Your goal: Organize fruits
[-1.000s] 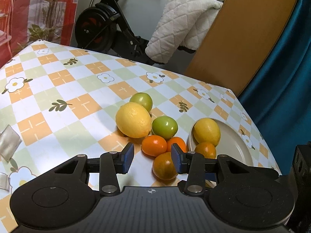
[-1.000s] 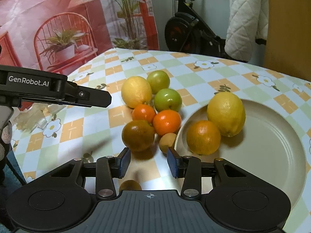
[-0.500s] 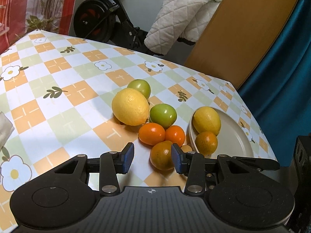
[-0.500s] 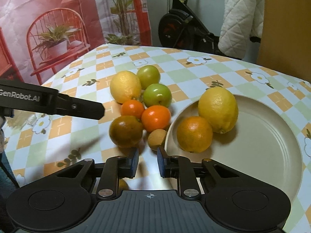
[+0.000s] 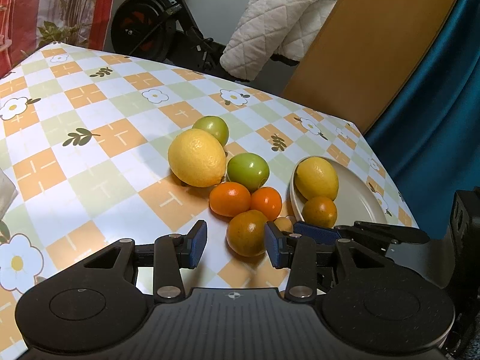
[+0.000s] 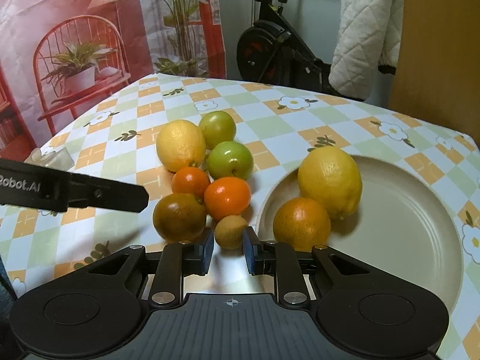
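A checked tablecloth (image 6: 300, 126) with flowers and leaf sprigs covers the table, and an exercise bike (image 6: 270, 51) with a quilted white blanket (image 5: 279, 21) thrown over it stands behind. Most of the fruit sits in a tight huddle on the cloth: a lemon (image 6: 181, 145), two green fruits (image 6: 217, 125) (image 6: 230, 160), two bright mandarins (image 6: 190, 182) (image 6: 227, 198), a darker greenish orange (image 6: 179, 217) and a small brown fruit (image 6: 231, 231). Just to the right is a beige plate (image 6: 405, 225), with a second lemon (image 6: 330, 181) and an orange (image 6: 301, 223) touching each other near its left rim.

The right gripper (image 6: 228, 249) points down at the small brown fruit. Its blue pads (image 6: 207, 250) are drawn in as far as they go, with a narrow gap between them, and the fruit lies just beyond the tips; I cannot tell whether they touch it. The left gripper (image 5: 236, 247) is partly open and holds nothing, with the darker orange just ahead of its right pad (image 5: 272, 248).
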The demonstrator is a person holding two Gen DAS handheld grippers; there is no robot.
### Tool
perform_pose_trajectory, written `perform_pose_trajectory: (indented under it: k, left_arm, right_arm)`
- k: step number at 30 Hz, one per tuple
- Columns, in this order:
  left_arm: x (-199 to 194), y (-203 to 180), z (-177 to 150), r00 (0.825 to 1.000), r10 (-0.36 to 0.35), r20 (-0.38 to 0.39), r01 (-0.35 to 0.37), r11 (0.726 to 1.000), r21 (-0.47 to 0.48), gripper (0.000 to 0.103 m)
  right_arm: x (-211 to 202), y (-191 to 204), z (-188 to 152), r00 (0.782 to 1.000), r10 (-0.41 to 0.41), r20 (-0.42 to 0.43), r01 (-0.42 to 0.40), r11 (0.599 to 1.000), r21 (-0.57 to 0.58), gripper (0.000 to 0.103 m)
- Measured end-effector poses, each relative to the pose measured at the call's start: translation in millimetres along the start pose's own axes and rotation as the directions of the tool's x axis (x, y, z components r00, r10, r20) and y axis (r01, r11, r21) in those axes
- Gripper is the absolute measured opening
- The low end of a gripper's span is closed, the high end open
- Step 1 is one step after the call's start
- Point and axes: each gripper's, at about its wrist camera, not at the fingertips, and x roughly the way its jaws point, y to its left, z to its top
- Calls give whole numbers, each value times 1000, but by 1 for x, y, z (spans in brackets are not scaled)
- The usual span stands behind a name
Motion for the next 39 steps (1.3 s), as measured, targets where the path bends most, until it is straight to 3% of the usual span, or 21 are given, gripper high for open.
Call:
perform_pose_trajectory:
  k: [11,21,39]
  left_arm:
    - [2,-1,-3,1000,-3,-8,3,1000,0,44]
    - [0,-3,-8,1000,-1,-9,1,1000,8,44]
    - [6,-11,-35,996,-58,-72,60,998,26,43]
  right_arm:
    - [11,9,2,999,-31,-9,31,999,-25,24]
    - [7,9,-2,1000,-12,-5,12,1000,-23,22]
    - [-37,-8,-42,999,41,31,-42,998,40,22]
